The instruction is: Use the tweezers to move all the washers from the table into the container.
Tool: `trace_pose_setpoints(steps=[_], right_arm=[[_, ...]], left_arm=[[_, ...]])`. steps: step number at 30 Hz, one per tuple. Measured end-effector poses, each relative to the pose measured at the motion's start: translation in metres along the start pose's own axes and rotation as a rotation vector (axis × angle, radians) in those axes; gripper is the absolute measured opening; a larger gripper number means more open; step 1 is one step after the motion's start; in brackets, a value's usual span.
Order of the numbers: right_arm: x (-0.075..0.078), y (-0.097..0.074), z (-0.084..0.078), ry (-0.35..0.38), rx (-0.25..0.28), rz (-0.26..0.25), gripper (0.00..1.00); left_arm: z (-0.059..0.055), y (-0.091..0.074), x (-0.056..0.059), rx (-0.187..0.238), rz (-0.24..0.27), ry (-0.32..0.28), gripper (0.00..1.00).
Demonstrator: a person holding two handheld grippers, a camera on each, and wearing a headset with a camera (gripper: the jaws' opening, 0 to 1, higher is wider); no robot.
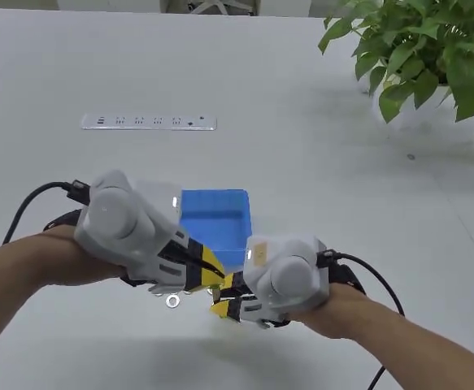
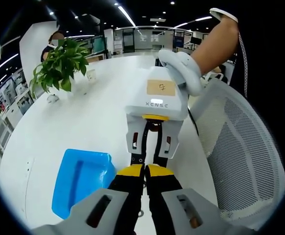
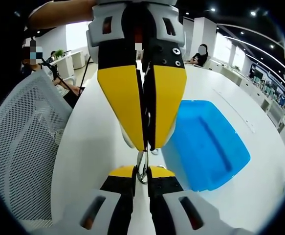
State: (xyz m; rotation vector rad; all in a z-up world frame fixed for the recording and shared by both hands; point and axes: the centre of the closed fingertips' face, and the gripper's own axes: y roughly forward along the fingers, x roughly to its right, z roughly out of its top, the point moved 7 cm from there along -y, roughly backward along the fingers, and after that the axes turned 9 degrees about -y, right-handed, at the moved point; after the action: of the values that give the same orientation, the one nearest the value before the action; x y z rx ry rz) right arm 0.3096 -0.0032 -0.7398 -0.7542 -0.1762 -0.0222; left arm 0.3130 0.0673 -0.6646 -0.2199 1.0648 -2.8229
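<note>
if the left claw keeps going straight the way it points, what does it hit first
Most likely the right claw, which faces the left claw nearly tip to tip, tweezers between them; the container lies off that line.

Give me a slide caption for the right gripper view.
The left gripper, fingers shut on tweezers, faces the right gripper beside the blue container.

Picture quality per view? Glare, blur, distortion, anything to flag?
Head view: soft even light, faint shadow beside the plant, no glare on the table. Left gripper view: heavy fisheye bend, ceiling lights streak, container is crisp. Right gripper view: the left hand-held gripper looms close yet sharp, tweezers between its jaws readable.
</note>
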Motion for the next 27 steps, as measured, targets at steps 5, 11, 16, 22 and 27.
trace_pose_setpoints(steps=[5, 11, 16, 22, 27], right_arm=[[-0.001, -0.001, 0.001, -0.009, -0.006, 0.000, 0.11], [-0.001, -0.004, 0.004, -0.016, -0.002, -0.003, 0.10], [-0.002, -0.006, 0.008, -0.023, 0.002, -0.009, 0.10], [0.000, -0.010, 0.014, -0.028, 0.010, -0.012, 0.10], [0.002, -0.016, 0.019, -0.037, 0.016, -0.023, 0.10]], left_arm=[[0.000, -0.001, 0.001, -0.004, 0.002, 0.005, 0.05], [0.002, -0.005, 0.003, 0.001, 0.005, 0.008, 0.05], [0.005, -0.009, 0.006, -0.001, 0.004, 0.010, 0.05], [0.009, -0.016, 0.008, 0.001, 0.014, 0.023, 0.05], [0.014, -0.020, 0.009, 0.008, 0.021, 0.027, 0.05]])
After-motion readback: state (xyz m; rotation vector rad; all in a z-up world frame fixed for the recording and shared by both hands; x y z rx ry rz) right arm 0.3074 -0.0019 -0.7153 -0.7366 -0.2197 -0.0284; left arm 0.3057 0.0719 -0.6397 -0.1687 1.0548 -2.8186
